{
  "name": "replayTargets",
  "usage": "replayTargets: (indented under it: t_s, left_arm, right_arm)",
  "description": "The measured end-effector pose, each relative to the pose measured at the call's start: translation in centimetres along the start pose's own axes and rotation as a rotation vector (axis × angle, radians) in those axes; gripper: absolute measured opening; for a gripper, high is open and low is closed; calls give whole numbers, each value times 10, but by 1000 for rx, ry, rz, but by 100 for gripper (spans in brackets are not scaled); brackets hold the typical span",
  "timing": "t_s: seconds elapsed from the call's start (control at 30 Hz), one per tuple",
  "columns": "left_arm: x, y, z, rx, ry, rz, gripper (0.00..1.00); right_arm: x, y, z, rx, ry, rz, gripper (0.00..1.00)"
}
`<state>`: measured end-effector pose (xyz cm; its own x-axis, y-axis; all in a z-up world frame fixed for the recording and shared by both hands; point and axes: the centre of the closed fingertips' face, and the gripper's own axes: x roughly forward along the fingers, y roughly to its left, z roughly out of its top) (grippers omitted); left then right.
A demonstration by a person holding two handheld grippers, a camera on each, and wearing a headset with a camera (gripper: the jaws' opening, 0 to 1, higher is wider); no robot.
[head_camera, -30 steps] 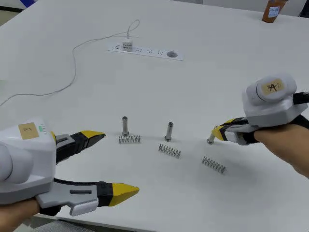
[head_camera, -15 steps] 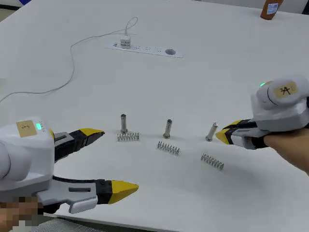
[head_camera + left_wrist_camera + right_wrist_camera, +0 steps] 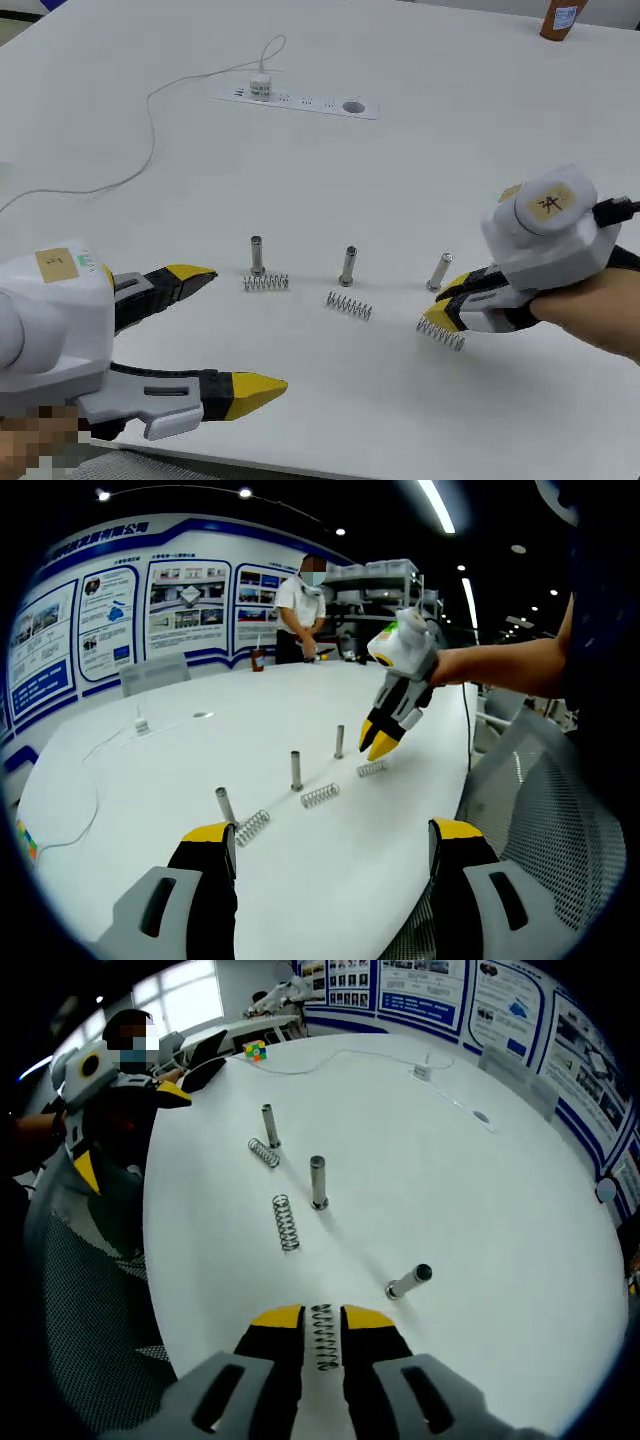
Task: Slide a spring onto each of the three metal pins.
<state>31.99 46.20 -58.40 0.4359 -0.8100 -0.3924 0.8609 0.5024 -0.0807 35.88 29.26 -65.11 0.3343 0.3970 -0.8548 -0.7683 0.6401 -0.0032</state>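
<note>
Surface: white workbench (image 3: 450, 150) in a bright hall with blue wall posters; a power strip (image 3: 300, 103) and its cable (image 3: 150, 135) lie well beyond the middle pin (image 3: 348, 266).
Pins: 3 stand in a row, the left pin (image 3: 257, 255) and the right pin (image 3: 440, 271) on either side of the middle pin. The right one looks tilted in the head view; I cannot tell whether that is a true lean or the camera angle.
Springs: 3 lie flat on the table, none on a pin. The left spring (image 3: 266, 283) is at the left pin's foot, the middle spring (image 3: 349, 306) lies just in front of the middle pin, and the right spring (image 3: 441, 334) lies to the right of it and nearer the person.
Progress: 0 of 3 pins carry a spring, so all 3 are left to do; the step in hand looks like picking up the right spring.
Right gripper (image 3: 436, 316): down at the table, right of the middle pin, jaws narrowed and flanking the right spring; whether they already pinch it cannot be told.
Left gripper (image 3: 250, 330): held near the person, left of the middle pin, jaws spread wide with nothing between them.
Containers: pins and springs lie loose on the tabletop. An orange-brown bottle (image 3: 560, 18) stands far beyond the middle pin at the table's far edge, contents impossible to tell.
</note>
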Motion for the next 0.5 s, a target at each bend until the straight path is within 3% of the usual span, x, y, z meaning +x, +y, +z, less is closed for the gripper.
replayTargets:
  t_s: [0.2, 0.5]
  left_arm:
    - [0, -1, 0, -1, 0, -1, 81]
    - [1, -2, 0, -1, 0, -1, 81]
  right_arm:
    - [15, -2, -11, -79, 97, 31, 15]
    - [26, -3, -14, -131, 166, 58, 15]
